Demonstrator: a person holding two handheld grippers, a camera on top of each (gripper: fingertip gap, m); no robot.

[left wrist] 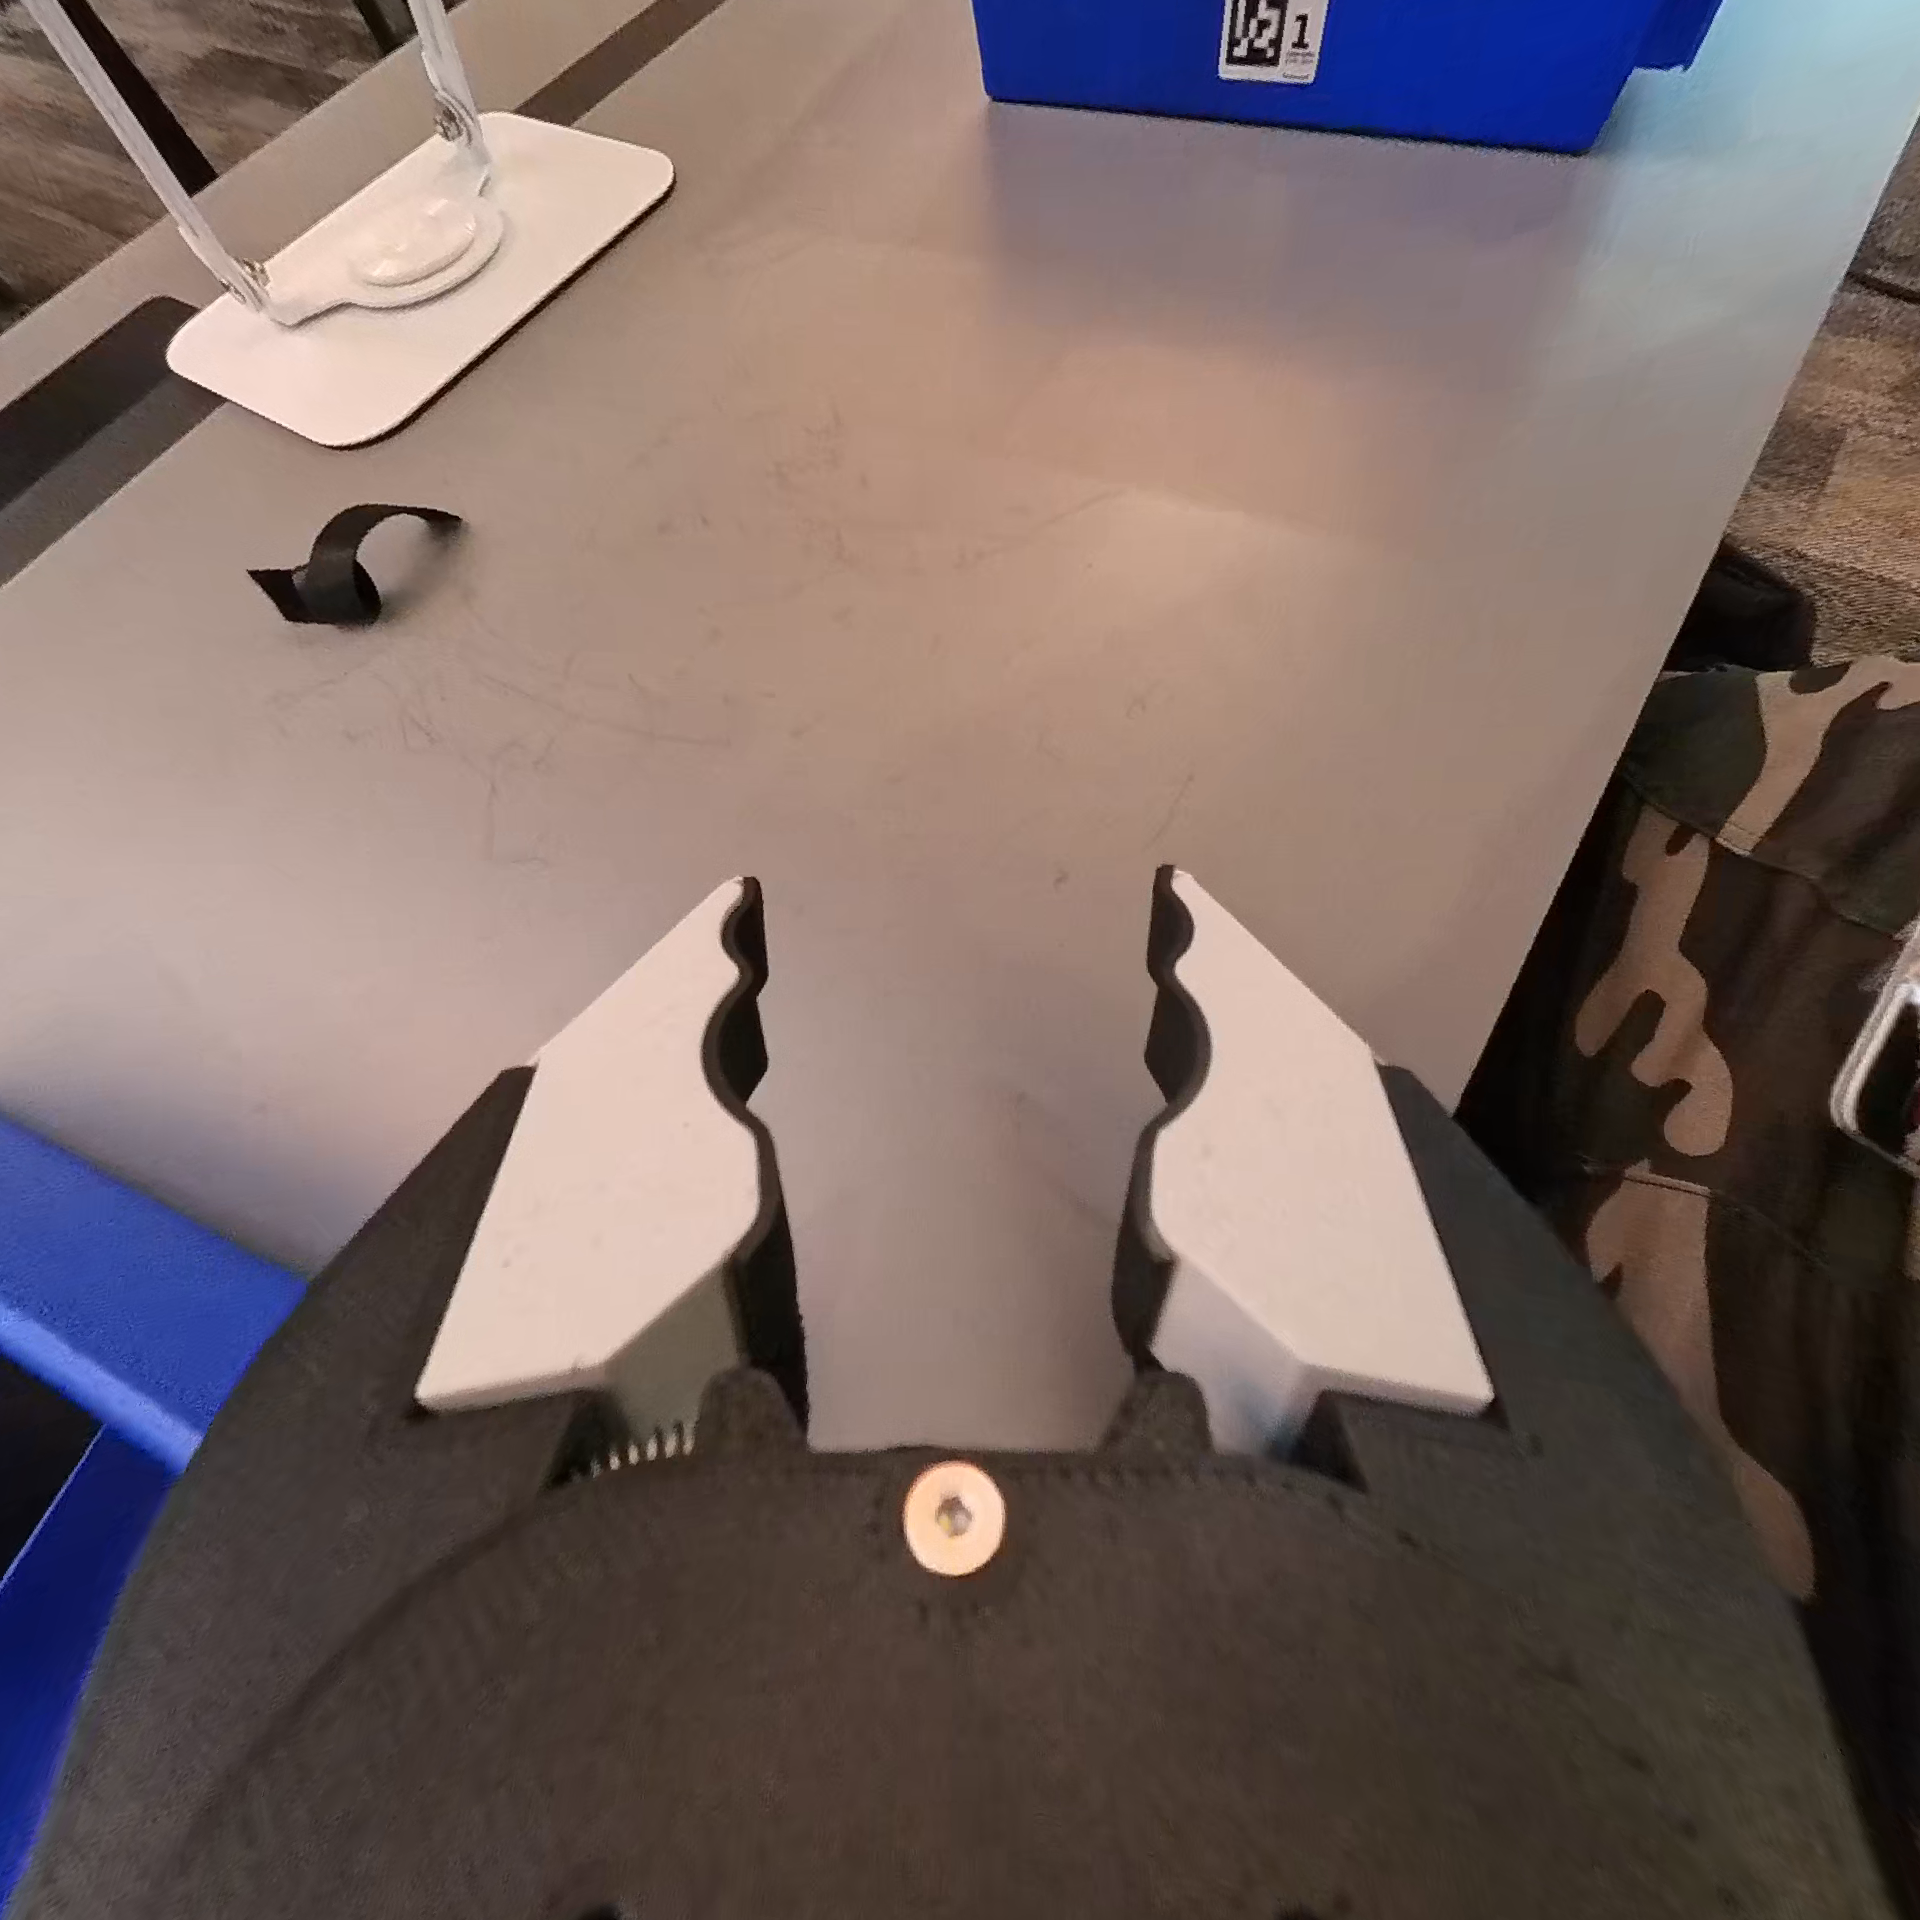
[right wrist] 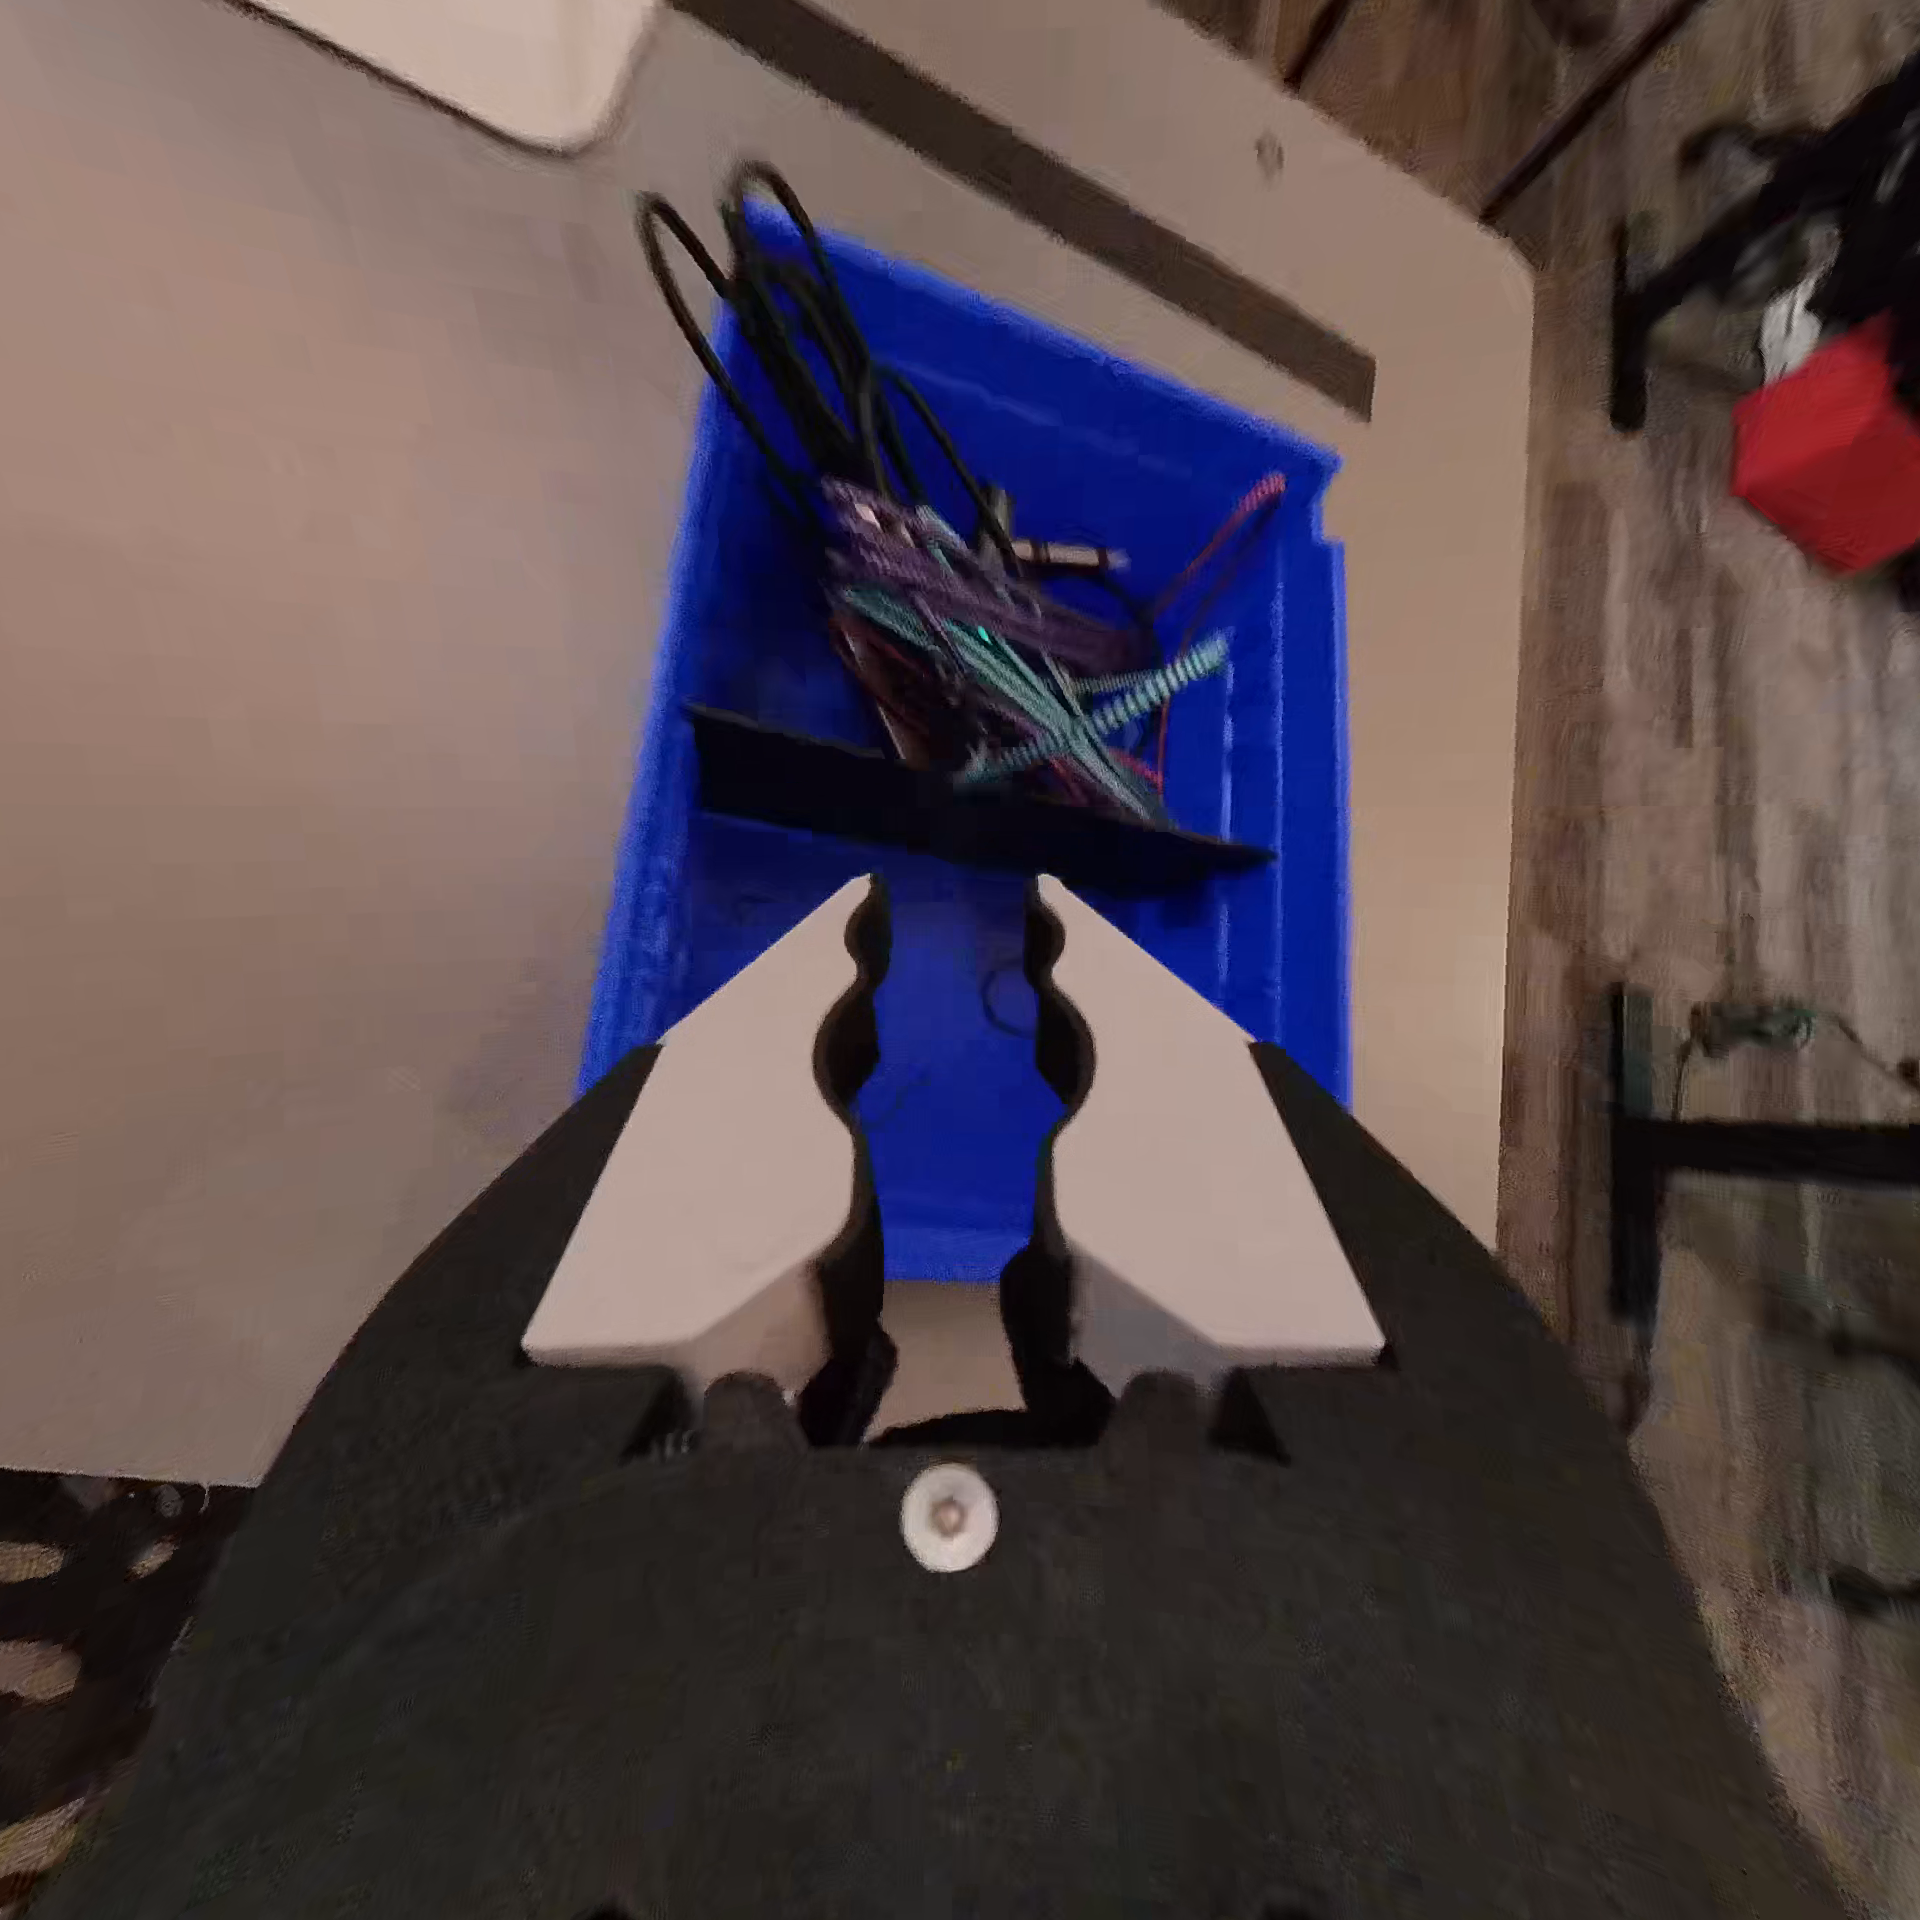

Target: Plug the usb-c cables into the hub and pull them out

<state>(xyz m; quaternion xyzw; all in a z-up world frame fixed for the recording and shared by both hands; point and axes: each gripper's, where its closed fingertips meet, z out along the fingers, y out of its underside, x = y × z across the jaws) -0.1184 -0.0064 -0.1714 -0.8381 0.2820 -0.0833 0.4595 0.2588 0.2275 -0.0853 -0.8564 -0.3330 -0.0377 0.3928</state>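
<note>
Over the far compartment of the blue bin (right wrist: 1278,644), beyond its black divider (right wrist: 935,805), lie the cables (right wrist: 800,343) in a tangle of black loops and braided teal and purple strands, with a metal-tipped plug among them; no hub can be made out for certain (blur hides much). The right gripper (right wrist: 954,883) hangs above the bin's near compartment, its tongs parted by a narrow gap and holding nothing. The left gripper (left wrist: 956,883) is spread wide and empty over the bare grey table (left wrist: 935,520). By this showing the task is barely begun: nothing is lifted out, plugged or pulled. Room is ample on the table's middle; its right edge runs close by the left gripper, a black strap (left wrist: 332,571) and white stand (left wrist: 416,301) sit off left, and another blue bin (left wrist: 1351,73) bounds the far end.
</note>
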